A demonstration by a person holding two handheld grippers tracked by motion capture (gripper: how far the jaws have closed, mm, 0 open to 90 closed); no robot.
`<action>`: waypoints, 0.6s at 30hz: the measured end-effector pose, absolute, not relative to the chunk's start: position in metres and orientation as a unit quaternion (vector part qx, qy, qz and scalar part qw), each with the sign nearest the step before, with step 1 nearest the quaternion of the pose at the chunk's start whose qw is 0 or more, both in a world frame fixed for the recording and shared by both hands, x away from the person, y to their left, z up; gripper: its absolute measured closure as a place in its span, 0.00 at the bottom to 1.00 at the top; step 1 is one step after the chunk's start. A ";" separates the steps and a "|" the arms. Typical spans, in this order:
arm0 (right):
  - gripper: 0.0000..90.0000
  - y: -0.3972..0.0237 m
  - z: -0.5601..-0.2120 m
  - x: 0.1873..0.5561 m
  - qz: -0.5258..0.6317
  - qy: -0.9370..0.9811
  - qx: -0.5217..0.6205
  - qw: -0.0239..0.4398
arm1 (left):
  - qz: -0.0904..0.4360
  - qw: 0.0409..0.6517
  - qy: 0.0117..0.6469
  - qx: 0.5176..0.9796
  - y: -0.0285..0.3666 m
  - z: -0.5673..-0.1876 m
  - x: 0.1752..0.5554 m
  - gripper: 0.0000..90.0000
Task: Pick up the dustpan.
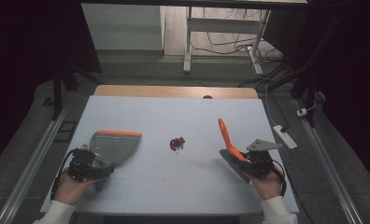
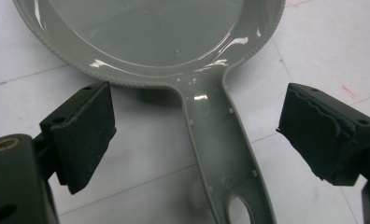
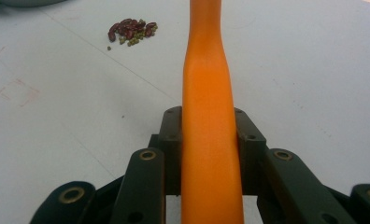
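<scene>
— What do my claws look like right now?

— I see the left claw (image 2: 195, 140) spread wide, its jaws either side of the grey dustpan (image 1: 114, 146) handle without touching it. My right claw (image 3: 210, 140) is clamped on the orange brush (image 1: 226, 136) handle, with the bristles low beside it.

— And farther out?

— The dustpan lies flat on the white tabletop (image 1: 174, 182), orange lip away from me. A small pile of beans (image 1: 177, 143) sits mid-tabletop, between pan and brush.

No text, label, brand, number or sign can be read on anything here.
</scene>
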State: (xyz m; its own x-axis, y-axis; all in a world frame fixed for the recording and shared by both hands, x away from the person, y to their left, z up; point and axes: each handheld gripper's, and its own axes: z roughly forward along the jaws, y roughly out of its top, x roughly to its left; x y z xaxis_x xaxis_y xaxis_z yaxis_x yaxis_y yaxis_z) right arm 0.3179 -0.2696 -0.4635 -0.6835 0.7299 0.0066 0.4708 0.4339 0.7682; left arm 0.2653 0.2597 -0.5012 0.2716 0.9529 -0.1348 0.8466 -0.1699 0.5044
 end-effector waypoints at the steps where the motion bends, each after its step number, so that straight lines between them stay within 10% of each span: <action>1: 0.78 -0.270 -0.463 0.318 0.390 0.831 0.361 0.166 | 0.104 0.248 0.596 0.756 0.259 -0.503 0.266 0.13; 18: 0.78 -0.273 -0.461 0.317 0.393 0.827 0.365 0.170 | 0.071 0.258 0.624 0.735 0.258 -0.523 0.280 0.32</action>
